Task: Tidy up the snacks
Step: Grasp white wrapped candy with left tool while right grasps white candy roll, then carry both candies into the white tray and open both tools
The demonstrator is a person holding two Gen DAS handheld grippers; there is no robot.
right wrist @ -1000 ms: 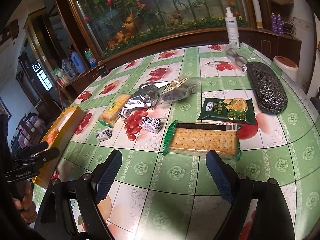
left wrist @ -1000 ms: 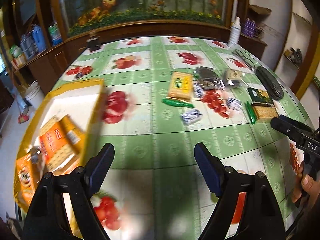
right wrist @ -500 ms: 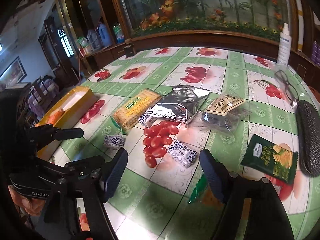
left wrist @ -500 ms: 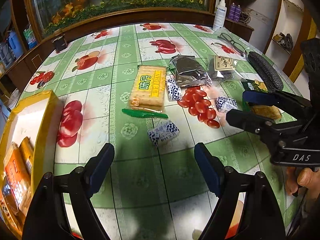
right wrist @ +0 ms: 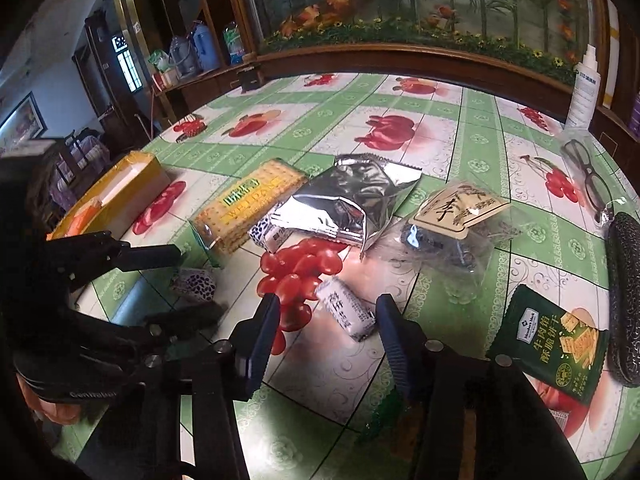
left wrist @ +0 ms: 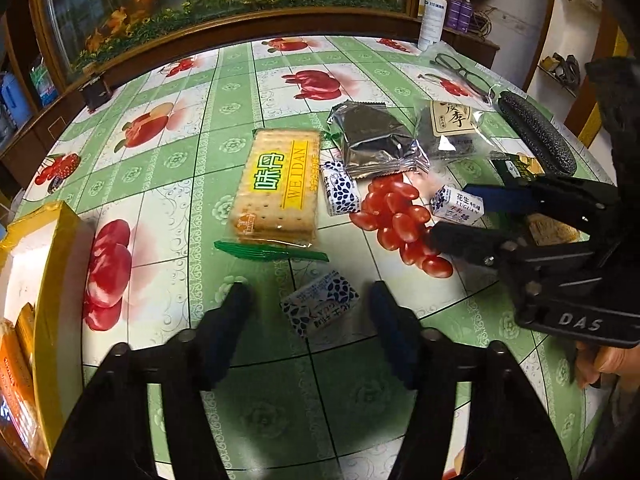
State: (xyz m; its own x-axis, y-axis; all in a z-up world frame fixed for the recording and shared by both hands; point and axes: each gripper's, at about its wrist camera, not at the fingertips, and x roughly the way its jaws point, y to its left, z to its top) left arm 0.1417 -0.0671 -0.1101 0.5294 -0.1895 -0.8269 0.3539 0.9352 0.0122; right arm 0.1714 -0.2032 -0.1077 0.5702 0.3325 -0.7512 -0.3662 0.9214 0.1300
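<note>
1. Two small blue-and-white candy packs are being targeted at once, one per gripper, both lying near the front edge of the table [left wrist: 188, 160].
2. Left gripper [left wrist: 310, 304]: jaws are closing, the near candy pack [left wrist: 320, 309] sits between them, pads not yet pressed on it as far as can be seen.
3. Right gripper [right wrist: 326, 316]: jaws are closing around the second candy pack [right wrist: 347, 313], which lies slanted across the gap; a sliver of space is seen on each side.
4. Fingertips should be kept low, close to the tablecloth, so the flat packs are caught at mid-body and not at the crimped ends.
5. The slanted pack is likely to twist when pinched; closing should be finished slowly.
6. The two tools are close together; lifts should be staggered to avoid a knock.
7. The yellow box [left wrist: 60, 264] at the table's left edge, already holding orange packets, is judged the drop point.
</note>
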